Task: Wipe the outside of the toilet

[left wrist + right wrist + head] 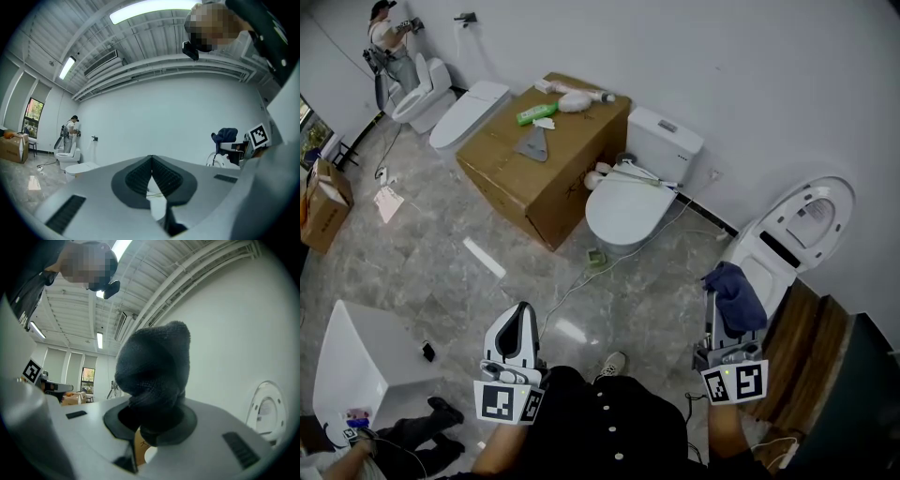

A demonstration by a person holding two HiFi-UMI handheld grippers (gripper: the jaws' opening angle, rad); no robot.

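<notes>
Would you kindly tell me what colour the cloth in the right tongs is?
Dark blue; the head view shows the cloth best.

1. A dark navy cloth with a knitted texture was seen.
2. The toilet was shown plain white.
3. Black-and-white square markers were spotted on the left gripper and the right gripper.
4. A brown cardboard box and a grey marbled floor were noted.

No words, brands or numbers can be read on anything in these views.

Green item lies on cardboard box; person stands far off.
</notes>
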